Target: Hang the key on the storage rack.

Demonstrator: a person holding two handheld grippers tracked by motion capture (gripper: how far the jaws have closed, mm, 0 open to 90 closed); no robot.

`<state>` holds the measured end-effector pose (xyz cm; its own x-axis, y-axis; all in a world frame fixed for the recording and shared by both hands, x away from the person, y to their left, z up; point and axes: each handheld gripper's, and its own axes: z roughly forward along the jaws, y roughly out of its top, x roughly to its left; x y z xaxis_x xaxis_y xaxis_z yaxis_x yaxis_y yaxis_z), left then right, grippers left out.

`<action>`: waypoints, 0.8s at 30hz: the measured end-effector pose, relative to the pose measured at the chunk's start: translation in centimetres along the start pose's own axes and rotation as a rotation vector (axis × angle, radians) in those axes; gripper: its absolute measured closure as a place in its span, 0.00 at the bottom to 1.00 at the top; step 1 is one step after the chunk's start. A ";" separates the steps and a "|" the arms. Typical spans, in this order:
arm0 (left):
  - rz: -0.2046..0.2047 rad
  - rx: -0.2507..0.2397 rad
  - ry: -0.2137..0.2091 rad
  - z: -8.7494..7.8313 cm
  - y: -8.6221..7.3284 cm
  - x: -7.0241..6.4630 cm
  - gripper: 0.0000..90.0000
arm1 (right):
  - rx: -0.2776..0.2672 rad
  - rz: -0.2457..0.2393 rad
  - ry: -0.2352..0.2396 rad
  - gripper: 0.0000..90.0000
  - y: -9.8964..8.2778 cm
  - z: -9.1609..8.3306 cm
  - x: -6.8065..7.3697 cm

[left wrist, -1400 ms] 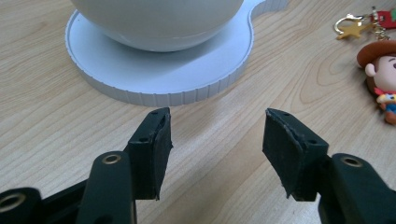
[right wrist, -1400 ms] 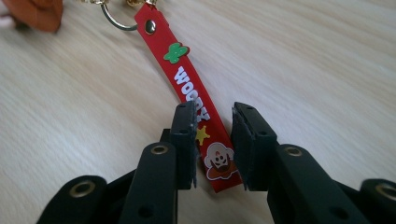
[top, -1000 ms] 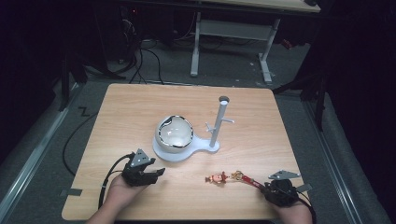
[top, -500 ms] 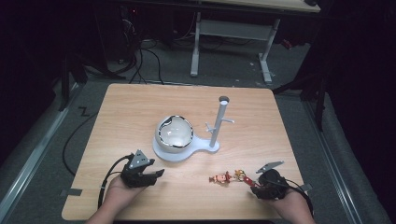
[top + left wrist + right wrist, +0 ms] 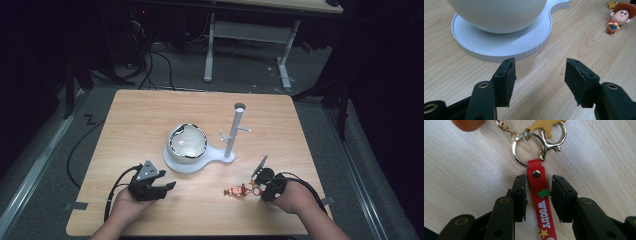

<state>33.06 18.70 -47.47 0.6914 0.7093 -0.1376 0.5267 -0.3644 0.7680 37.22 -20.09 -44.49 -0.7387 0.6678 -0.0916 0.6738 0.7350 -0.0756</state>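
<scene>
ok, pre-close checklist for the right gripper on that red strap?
1. Red strap between the right gripper jaws: ok, it runs up the gap.
2. Jaws open, not yet pinching: ok, a gap shows either side of the strap.
3. Strap off-centre: not ok, it lies nearer the left jaw in the right gripper view.
4. Key ring and gold star clasp beyond the jaw tips: ok.
5. Left gripper out of the way: ok, open over bare table by the white stand base.
6. Jaw height over the table: cannot tell.
</scene>
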 end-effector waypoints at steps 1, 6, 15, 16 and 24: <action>0.001 0.000 -0.001 0.0 0.0 0.0 0.47 | 0.016 -0.001 0.009 0.71 0.2 0.1 -0.1; -0.001 -0.003 -0.005 -0.1 0.0 0.0 0.47 | 0.053 -0.051 0.020 0.70 0.9 0.3 -0.2; 0.004 0.004 -0.011 0.0 0.0 -0.1 0.47 | 0.079 -0.056 0.080 0.82 1.7 0.3 -0.2; 0.004 0.004 -0.011 0.0 0.0 -0.1 0.47 | 0.080 -0.053 0.076 0.83 1.7 0.3 -0.2; 0.010 0.009 -0.016 0.1 0.0 -0.2 0.47 | 0.095 -0.079 0.041 0.83 2.0 0.2 0.2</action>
<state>32.97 18.48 -47.54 0.7045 0.6957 -0.1401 0.5239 -0.3766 0.7640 38.41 -18.51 -44.91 -0.7883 0.6139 -0.0414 0.6107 0.7723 -0.1750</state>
